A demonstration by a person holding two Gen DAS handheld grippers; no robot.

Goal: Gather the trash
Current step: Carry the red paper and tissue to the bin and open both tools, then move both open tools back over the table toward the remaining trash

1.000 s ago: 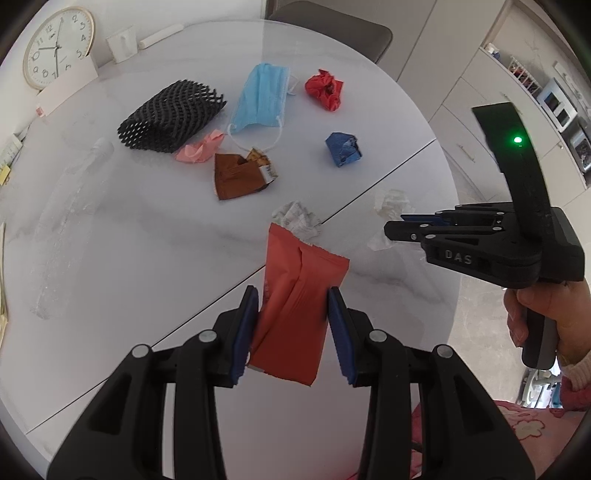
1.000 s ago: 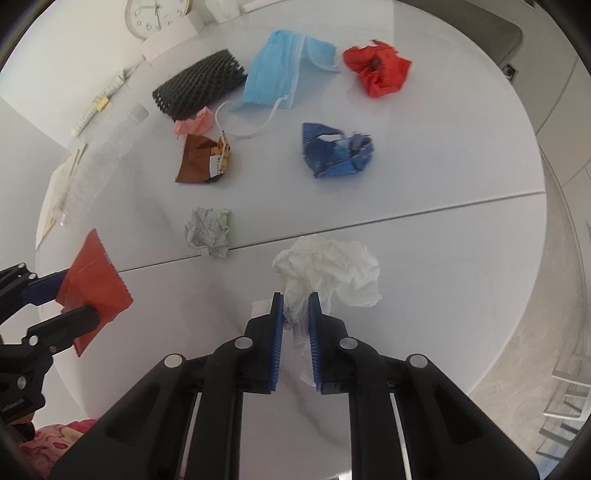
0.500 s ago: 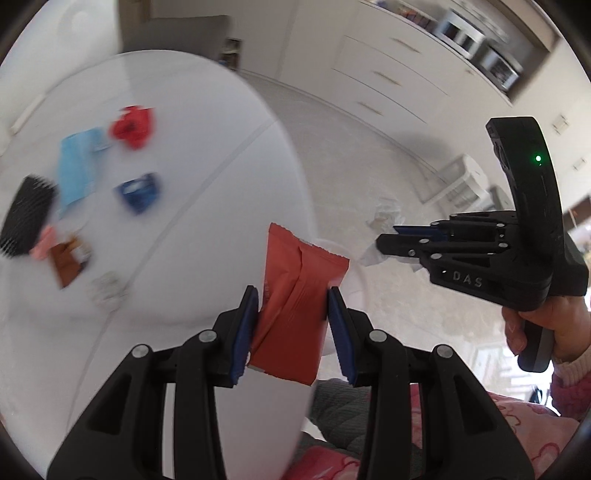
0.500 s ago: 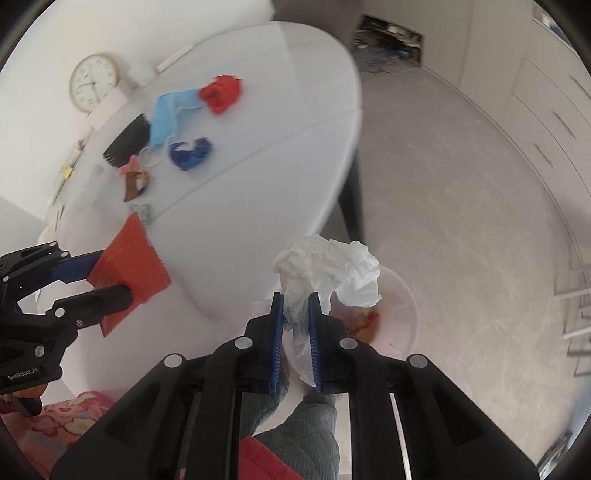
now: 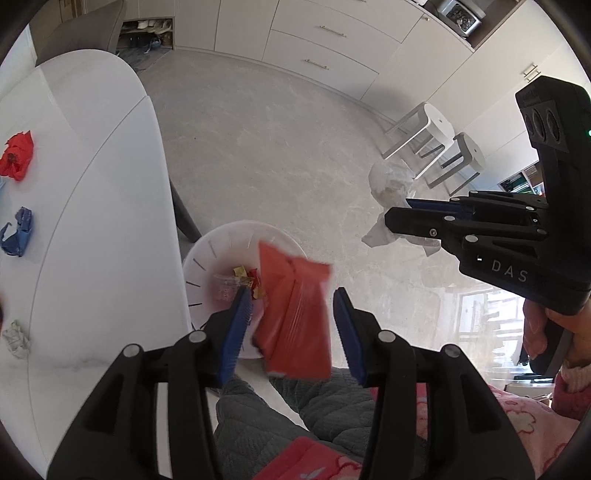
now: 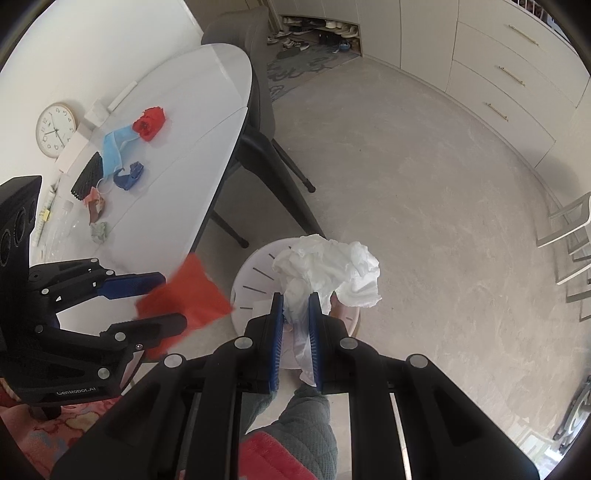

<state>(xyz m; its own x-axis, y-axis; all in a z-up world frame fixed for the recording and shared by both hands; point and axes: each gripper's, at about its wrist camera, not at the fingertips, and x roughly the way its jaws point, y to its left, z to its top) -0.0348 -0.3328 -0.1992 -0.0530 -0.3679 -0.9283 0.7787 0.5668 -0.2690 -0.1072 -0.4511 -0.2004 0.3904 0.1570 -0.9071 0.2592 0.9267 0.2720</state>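
— Left gripper [image 5: 291,325] opening, red wrapper [image 5: 293,317] loose between its jaws, over the bin [image 5: 207,266].
— Dropping step. Right gripper [image 6: 295,325] pinches tissue [image 6: 328,269] above the bin; release next.

- A white oval table [image 6: 207,122] stands on a pale grey marbled floor [image 6: 424,192].
- Behind the table sits a dark chair [image 6: 236,33].
- Across the floor from the table runs white cabinetry [image 6: 491,66]; two white stools [image 5: 436,133] stand near it.

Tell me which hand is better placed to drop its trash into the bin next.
Left. Its gripper is opening, the red wrapper loose above the white bin. The right gripper is clamped on the tissue.
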